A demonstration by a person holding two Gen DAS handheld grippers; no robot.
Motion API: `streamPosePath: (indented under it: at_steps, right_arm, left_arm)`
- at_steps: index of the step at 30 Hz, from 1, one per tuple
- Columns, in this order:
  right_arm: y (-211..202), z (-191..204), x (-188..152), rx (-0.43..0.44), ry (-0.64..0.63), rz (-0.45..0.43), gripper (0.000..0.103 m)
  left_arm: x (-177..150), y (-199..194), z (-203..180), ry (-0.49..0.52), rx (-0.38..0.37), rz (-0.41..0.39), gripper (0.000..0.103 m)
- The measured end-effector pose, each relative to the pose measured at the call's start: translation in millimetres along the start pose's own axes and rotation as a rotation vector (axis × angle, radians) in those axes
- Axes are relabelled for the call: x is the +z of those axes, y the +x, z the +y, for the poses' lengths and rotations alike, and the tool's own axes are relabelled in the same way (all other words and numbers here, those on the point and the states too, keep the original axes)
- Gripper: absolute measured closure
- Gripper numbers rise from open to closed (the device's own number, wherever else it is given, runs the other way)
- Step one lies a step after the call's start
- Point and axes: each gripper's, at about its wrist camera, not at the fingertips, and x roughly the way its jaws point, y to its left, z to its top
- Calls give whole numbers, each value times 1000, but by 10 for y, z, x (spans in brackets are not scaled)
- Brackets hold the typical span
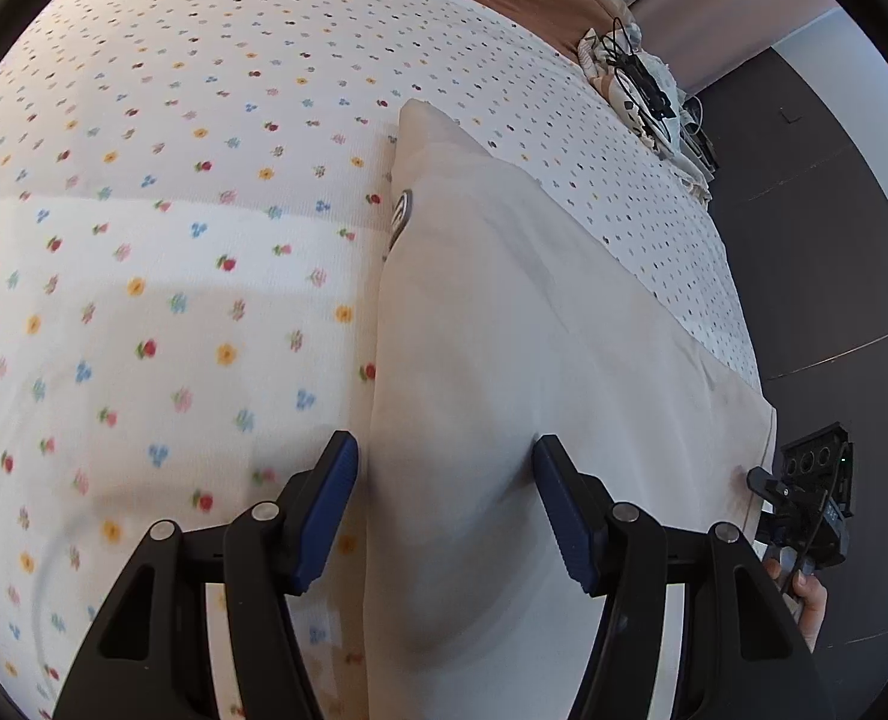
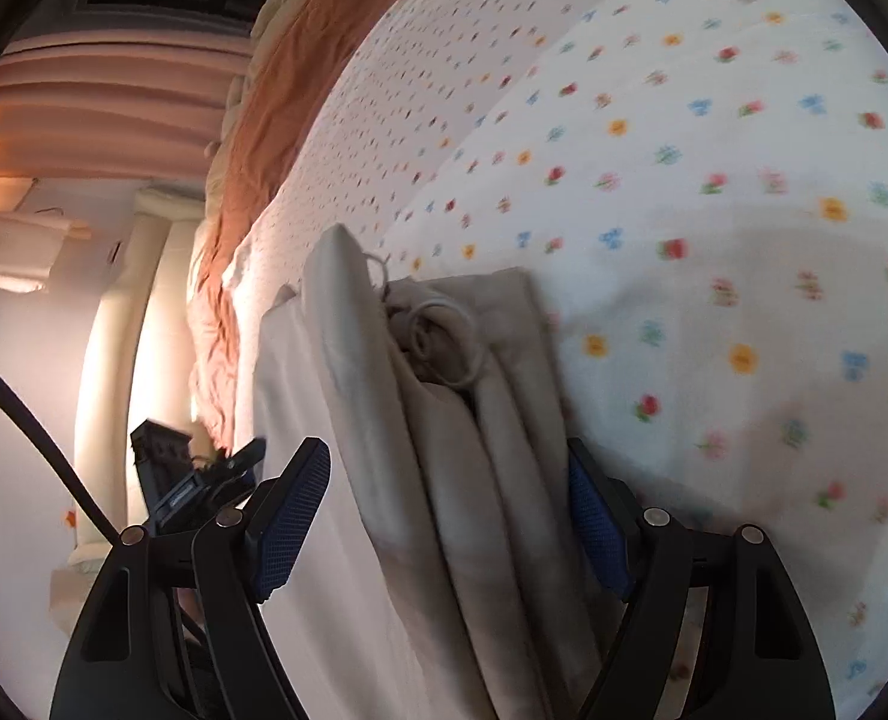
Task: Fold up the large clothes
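Left wrist view is showing my left gripper straddling the beige garment on the floral bedsheet, jaws apart, seemingly lining up a fold, while my right gripper is hanging open around its bunched folds.

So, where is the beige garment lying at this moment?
The beige garment lies on the floral bedsheet, near the bed's edge. In both wrist views it runs up the middle, between the open fingers of the left gripper and the right gripper.
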Motion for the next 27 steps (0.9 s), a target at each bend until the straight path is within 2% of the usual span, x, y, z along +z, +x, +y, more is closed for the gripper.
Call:
streamPosePath:
  at_steps: [4,7,9,11,14,17,21,27]
  right_arm:
    - [202,6,184,28,-3,36,28]
    - [351,-69,338,43,33,46,44]
    - [432,-113,384,44,64,49,58]
    - [484,-93,403,36,64,46,64]
    - [511,19,341,-6,26,26,76]
    - [481,195,239,-11,-7,-8,86]
    - [429,491,122,2,-56,-65,92]
    - [208,880,-131,20,-116,-152,93]
  left_arm:
    - [111,97,-42,15,8,-8,45]
    - [191,171,-118,68,48,-15,47]
    - [219,207,-151,93,73,-14,55]
    - [213,194,-195,108,81,-16,66]
    - [187,144,-321,159,126,-36,75]
    - [157,21,-433,194,149,-69,82]
    - [129,-243,-603,230,165,-119,85]
    - [29,-784,-832,259,138,-195,86]
